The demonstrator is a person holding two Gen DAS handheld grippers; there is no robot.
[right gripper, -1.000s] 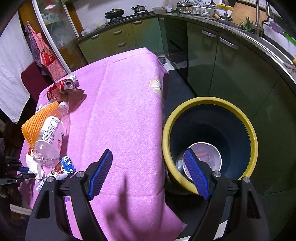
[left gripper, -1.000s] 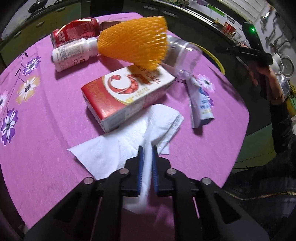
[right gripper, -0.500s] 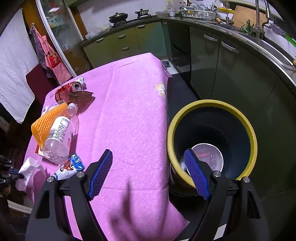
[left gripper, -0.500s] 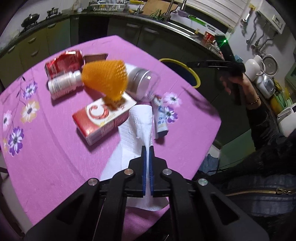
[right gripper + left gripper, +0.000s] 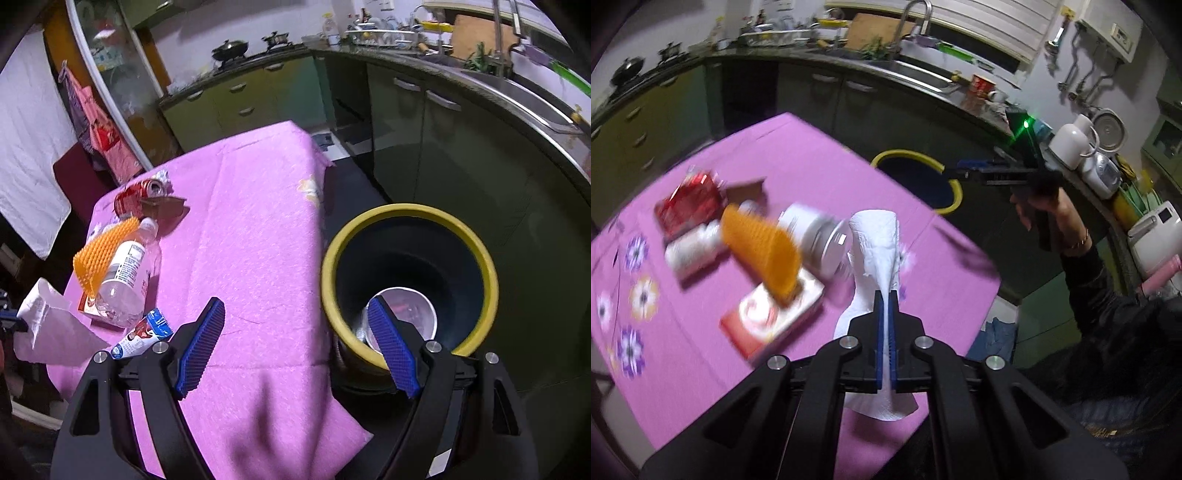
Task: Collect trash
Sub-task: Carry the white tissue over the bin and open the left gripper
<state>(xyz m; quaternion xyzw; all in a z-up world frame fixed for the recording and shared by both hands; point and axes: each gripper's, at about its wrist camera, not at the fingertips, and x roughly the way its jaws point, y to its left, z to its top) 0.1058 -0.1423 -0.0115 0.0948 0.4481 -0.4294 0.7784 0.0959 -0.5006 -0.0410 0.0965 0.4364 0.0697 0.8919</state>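
The left gripper (image 5: 885,295) is clamped on a white paper towel (image 5: 875,243) held above the pink table (image 5: 820,166), the right gripper (image 5: 295,343) gapes empty, so next comes carrying the towel across to the yellow-rimmed bin (image 5: 410,212).

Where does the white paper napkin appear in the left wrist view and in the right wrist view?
Left wrist view: the white paper napkin hangs at the centre, pinched in the shut left gripper.
Right wrist view: the napkin is at the far left edge, lifted beside the table.
Shared landmark: the yellow-rimmed bin, on the floor beside the table.
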